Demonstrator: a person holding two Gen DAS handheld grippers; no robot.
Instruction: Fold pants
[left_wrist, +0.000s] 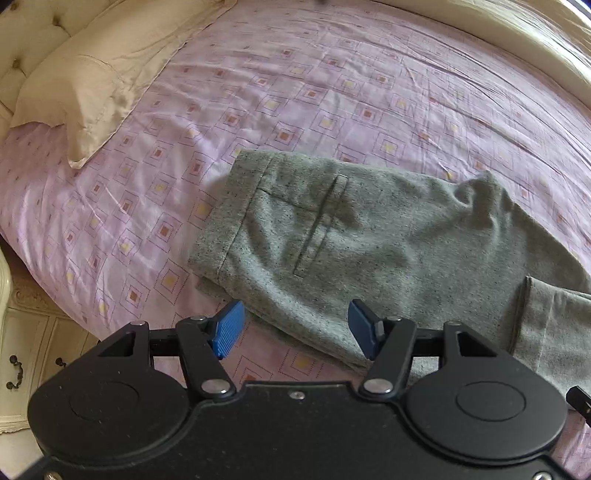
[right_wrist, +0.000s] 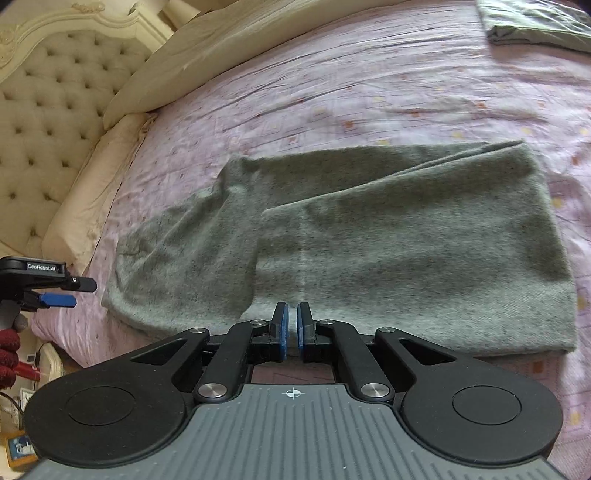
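My left gripper has its jaws wide and empty, angled steeply down over the near edge of the pants. The grey cloth begins just beyond the blue pads; the right-hand pad already overlaps the hem line in the left wrist view, though I cannot tell whether it touches. The waistband lies ahead and to the left of these jaws, and the back pocket slit runs away from me, roughly across the garment's long axis.

My right gripper has its jaws nearly closed, with a thin gap and no cloth visible between them. It sits at the near edge of the pants, over the folded leg layer.

The pants lie flat on the bed, already doubled once, long axis running left to right in front of me. The left gripper appears at the waist end in the right wrist view, so I judge the left hand nearer the waistband and the right nearer the folded legs. The next fold likely brings one end over the other along that axis.
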